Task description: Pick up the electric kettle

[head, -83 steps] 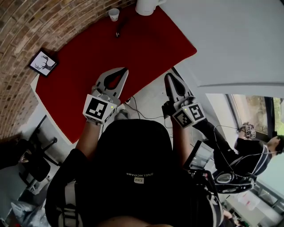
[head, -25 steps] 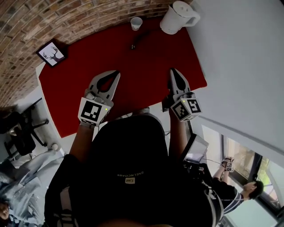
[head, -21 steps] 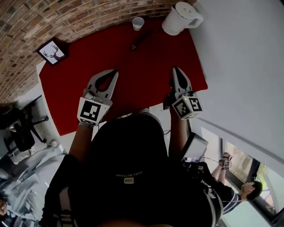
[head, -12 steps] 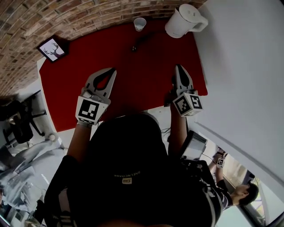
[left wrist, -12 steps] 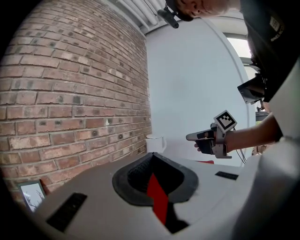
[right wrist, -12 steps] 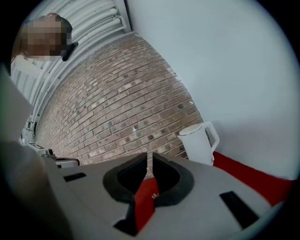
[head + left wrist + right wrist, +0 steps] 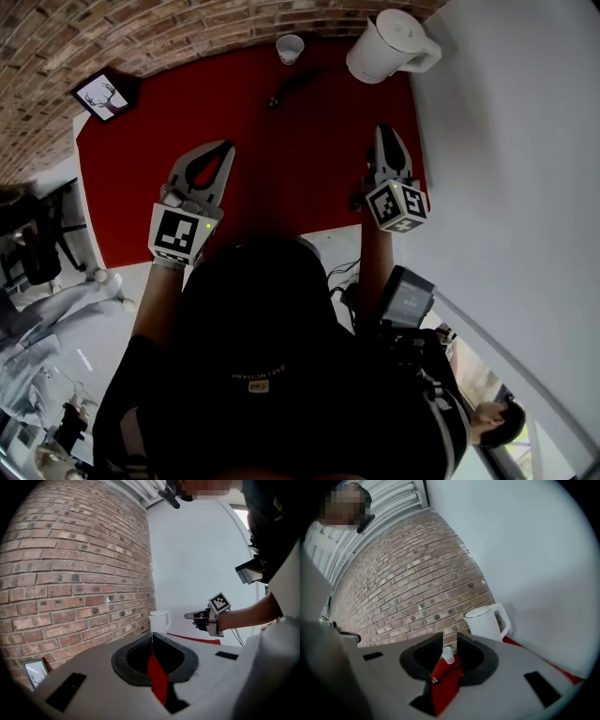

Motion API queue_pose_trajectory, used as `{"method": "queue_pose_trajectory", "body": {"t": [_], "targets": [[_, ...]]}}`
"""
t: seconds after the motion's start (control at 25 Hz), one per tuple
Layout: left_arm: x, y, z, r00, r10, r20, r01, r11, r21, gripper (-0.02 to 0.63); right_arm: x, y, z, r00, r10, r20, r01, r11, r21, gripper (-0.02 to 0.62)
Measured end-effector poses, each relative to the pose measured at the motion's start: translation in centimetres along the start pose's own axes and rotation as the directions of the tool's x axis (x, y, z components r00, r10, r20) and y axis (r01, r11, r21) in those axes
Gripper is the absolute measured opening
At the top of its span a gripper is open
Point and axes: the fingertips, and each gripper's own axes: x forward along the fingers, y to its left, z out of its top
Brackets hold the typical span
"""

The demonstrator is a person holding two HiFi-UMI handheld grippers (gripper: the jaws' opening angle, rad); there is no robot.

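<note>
White electric kettle (image 7: 386, 45) stands at the upper right of the head view, on the red mat's (image 7: 281, 169) far corner; right gripper (image 7: 387, 134) sits below it, well apart, jaws just opening, nothing between them; left gripper (image 7: 225, 147), centre left, has its jaws together, empty.

A red cloth (image 7: 281, 159) runs up to a brick wall (image 7: 141, 37). Near its far edge stands a small white paper cup (image 7: 290, 48), and a slim dark object (image 7: 281, 92), too small to identify, lies just before it. A framed antler picture (image 7: 101, 96) sits beside the cloth's far left corner.
</note>
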Motion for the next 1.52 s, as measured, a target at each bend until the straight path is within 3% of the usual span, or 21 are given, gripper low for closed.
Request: {"method": "queue_pose_trajectory", "body": {"t": [0.84,1.32,1.52], "targets": [[6.8,-2.7,-0.8,0.996,-0.003,-0.092,-0.002,0.999,-0.052,0.029,8.2,-13.7,1.4,0.987,-0.162,-0.006,0.160,0.980,-0.116,0.196],[9.5,-2.6,-2.9,0.989,0.029,-0.148,-0.044,0.994,-0.101,0.046,12.7,-18.7,0.9,0.978,-0.202,-0.048,0.188,0.960,-0.208,0.239],[9.7,-2.3,-3.6,0.984,0.046,-0.172,-0.067,0.991,-0.116,0.054,14.1,-20.7,1.4,0.967,-0.252,-0.034,0.237,0.941,-0.241,0.262]]}}
